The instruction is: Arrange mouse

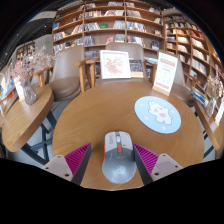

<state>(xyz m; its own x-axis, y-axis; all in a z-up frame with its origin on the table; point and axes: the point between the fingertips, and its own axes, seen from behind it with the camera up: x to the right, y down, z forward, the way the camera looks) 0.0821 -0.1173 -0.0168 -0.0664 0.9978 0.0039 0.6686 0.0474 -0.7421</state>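
Note:
A grey and white computer mouse [118, 158] with an orange stripe lies on the round wooden table [90, 115], near its front edge. My gripper [114, 150] is open around it. The mouse stands between the pink pads, with a visible gap to the left pad [78, 157] and almost touching the right pad [147, 157]. A round light-blue mouse mat [157, 114] with a flower print lies on the table, beyond the fingers and to the right.
Two upright sign cards [115, 64] [165, 72] stand at the table's far side, with chairs [68, 75] behind. A second wooden table [25, 110] with a vase of flowers is at the left. Bookshelves [120, 25] line the back wall.

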